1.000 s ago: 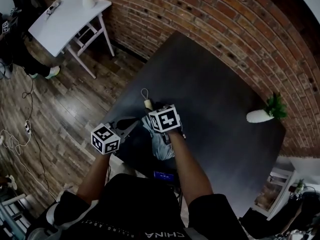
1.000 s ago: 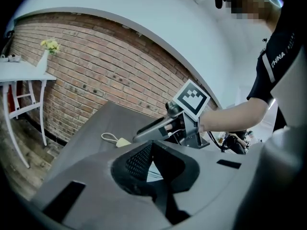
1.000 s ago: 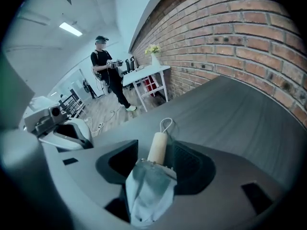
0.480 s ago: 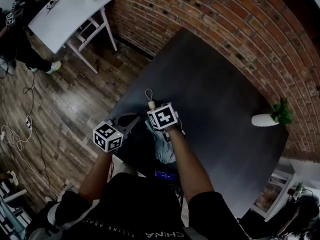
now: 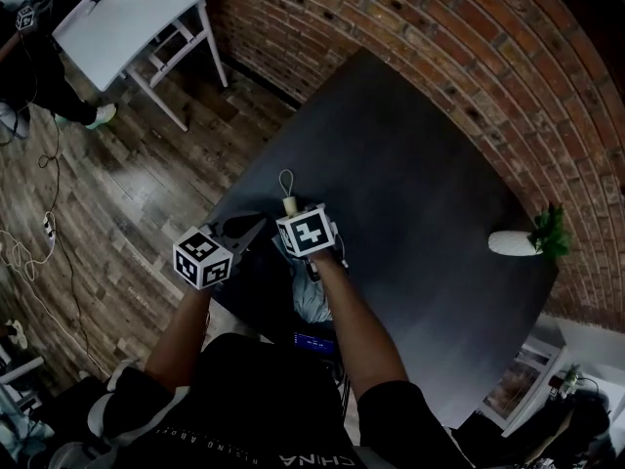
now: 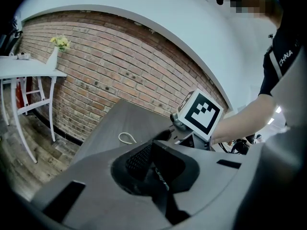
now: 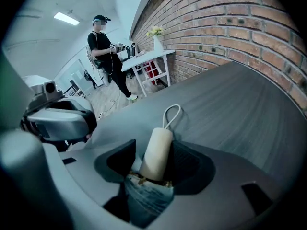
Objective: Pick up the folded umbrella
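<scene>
The folded umbrella lies on the dark table, its cream handle and cord loop pointing away from me and its blue-grey fabric toward me. My right gripper points steeply down over it. In the right gripper view the handle stands between the jaws of that gripper, which are open, with a gap beside the handle; bunched fabric sits below. My left gripper hovers just left of the umbrella, and its jaws look shut and empty.
The table's near edge runs just under my arms. A white pot with a green plant stands at the table's right side. A brick wall lies behind. A white side table, wood floor with cables and a standing person are left.
The right gripper has sunk and shifted left onto the handle, now covering more of it. The left gripper has edged closer to the umbrella.
</scene>
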{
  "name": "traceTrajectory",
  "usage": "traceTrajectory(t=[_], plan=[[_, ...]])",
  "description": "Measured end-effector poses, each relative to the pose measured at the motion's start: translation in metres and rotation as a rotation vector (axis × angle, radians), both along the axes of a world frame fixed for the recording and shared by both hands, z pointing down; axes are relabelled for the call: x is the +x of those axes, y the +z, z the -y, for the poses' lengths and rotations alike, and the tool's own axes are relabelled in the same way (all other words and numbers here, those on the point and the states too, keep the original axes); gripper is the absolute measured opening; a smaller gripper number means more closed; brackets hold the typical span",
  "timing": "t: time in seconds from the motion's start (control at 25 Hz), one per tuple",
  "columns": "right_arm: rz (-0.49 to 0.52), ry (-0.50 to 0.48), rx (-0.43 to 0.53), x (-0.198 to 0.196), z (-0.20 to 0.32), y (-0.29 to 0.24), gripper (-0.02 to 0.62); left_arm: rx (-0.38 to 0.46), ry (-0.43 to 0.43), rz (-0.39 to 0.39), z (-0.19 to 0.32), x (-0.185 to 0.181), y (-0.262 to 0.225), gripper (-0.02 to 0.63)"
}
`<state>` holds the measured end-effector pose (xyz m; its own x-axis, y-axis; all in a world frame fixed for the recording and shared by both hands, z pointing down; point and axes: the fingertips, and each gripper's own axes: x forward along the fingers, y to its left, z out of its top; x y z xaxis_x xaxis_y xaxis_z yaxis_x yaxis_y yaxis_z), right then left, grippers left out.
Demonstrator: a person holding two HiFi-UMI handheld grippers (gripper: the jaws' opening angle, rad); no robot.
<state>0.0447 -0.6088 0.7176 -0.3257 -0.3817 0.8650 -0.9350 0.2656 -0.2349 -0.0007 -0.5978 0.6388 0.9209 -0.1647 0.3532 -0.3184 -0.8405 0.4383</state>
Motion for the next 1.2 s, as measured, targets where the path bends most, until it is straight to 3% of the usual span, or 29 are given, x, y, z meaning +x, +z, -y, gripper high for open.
traceTrajectory(t=[0.24, 0.68, 0.96, 1.2], plan=[[-0.019, 0.027, -0.003, 0.006, 0.002, -0.001, 0.174, -0.006, -0.004, -0.002, 0.008, 0.0, 0.002, 0.003], [0.027, 0.057, 0.043, 0.009, 0.004, -0.01, 0.166, -0.037, 0.022, 0.004, 0.011, 0.01, 0.015, 0.003], [0.06, 0.176, 0.172, 0.04, 0.002, -0.044, 0.164, -0.027, 0.076, -0.016, 0.009, 0.029, 0.004, 0.003], [0.072, 0.287, 0.377, 0.08, -0.004, -0.097, 0.164, 0.013, 0.16, -0.045, -0.005, 0.059, -0.02, 0.003]])
